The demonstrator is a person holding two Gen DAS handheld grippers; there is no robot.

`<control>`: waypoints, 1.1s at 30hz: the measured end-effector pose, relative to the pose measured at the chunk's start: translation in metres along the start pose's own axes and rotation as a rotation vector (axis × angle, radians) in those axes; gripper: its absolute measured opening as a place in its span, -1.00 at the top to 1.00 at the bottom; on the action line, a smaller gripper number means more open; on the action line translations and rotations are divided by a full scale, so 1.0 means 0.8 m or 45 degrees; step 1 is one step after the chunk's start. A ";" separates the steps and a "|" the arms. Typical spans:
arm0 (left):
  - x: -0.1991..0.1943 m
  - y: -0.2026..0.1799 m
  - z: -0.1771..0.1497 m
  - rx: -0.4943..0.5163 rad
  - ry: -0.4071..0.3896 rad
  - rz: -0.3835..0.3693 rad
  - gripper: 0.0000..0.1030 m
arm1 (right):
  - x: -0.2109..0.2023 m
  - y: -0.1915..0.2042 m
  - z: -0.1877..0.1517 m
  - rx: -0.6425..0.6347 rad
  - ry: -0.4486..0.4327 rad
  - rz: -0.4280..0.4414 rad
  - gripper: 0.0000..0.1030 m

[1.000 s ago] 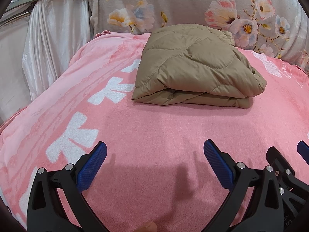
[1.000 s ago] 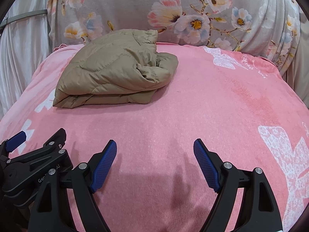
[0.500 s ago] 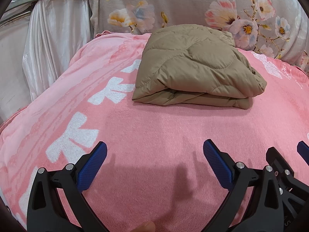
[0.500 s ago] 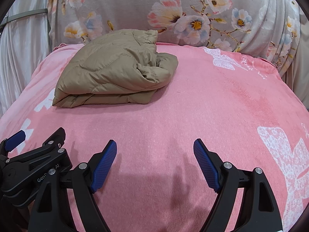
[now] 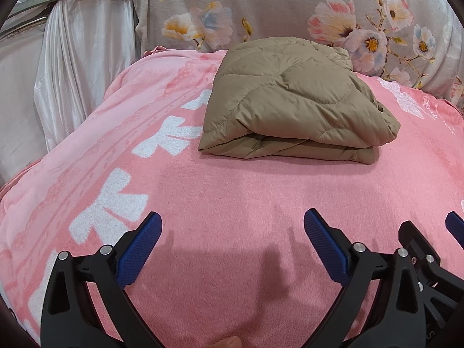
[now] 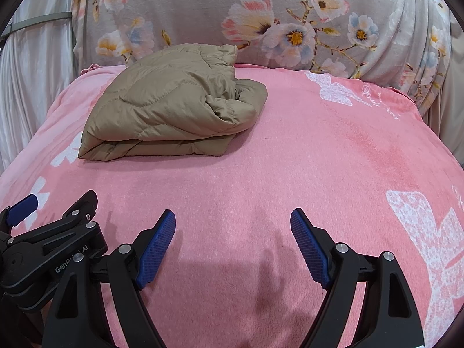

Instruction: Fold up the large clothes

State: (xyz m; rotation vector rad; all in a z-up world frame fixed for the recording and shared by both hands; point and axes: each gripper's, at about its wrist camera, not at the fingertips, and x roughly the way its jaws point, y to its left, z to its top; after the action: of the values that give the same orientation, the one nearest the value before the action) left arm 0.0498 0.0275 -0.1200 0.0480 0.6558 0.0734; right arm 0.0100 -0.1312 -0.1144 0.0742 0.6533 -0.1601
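A tan quilted jacket (image 5: 293,101) lies folded into a thick bundle on the pink blanket (image 5: 232,203), toward the back. It also shows in the right wrist view (image 6: 174,110), at the back left. My left gripper (image 5: 232,232) is open and empty, low over the blanket, well in front of the jacket. My right gripper (image 6: 233,226) is open and empty too, close beside the left one. The left gripper's body (image 6: 49,249) shows at the lower left of the right wrist view.
A grey floral cushion (image 6: 261,20) stands behind the blanket. White satin curtains (image 5: 72,58) hang at the left. The blanket has white bow and butterfly prints (image 6: 429,232) and drops off at its left and right edges.
Almost nothing: both grippers stay open and near still, and the jacket has not moved.
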 end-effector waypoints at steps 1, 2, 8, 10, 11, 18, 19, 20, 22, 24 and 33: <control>0.000 0.000 0.000 0.000 -0.001 0.001 -0.86 | 0.000 0.001 0.000 0.000 0.000 0.000 -0.55; 0.000 0.000 0.000 0.000 -0.001 0.002 -0.85 | 0.000 0.001 0.000 -0.001 0.000 -0.001 -0.55; 0.000 0.000 0.000 -0.001 0.000 -0.002 -0.84 | -0.001 0.000 0.000 -0.002 -0.001 -0.003 -0.55; 0.000 0.000 0.000 -0.006 0.004 -0.006 -0.84 | -0.001 0.001 0.000 -0.003 0.000 -0.003 -0.55; 0.000 0.000 0.000 -0.009 0.005 -0.007 -0.84 | 0.000 0.001 0.000 -0.006 0.001 -0.004 -0.55; -0.002 0.000 0.000 -0.013 0.004 -0.005 -0.84 | -0.001 0.000 0.000 -0.008 -0.001 -0.004 -0.55; -0.002 0.000 0.000 -0.012 0.002 -0.005 -0.83 | -0.001 0.000 0.000 -0.008 -0.002 -0.006 -0.55; -0.003 0.000 -0.001 -0.012 -0.001 -0.005 -0.82 | -0.001 0.000 0.000 -0.009 -0.002 -0.006 -0.55; -0.004 -0.002 0.000 -0.010 -0.006 -0.006 -0.78 | -0.001 0.000 0.000 -0.010 -0.002 -0.007 -0.55; -0.006 -0.004 -0.001 -0.012 -0.006 -0.005 -0.77 | -0.001 -0.002 0.000 -0.011 -0.001 -0.008 -0.55; -0.006 -0.006 -0.001 -0.008 -0.017 0.008 -0.75 | 0.000 0.000 0.000 -0.012 -0.002 -0.007 -0.54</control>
State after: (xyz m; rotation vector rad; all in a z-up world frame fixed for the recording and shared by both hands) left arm 0.0457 0.0225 -0.1183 0.0444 0.6420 0.0813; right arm 0.0098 -0.1313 -0.1142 0.0631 0.6530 -0.1621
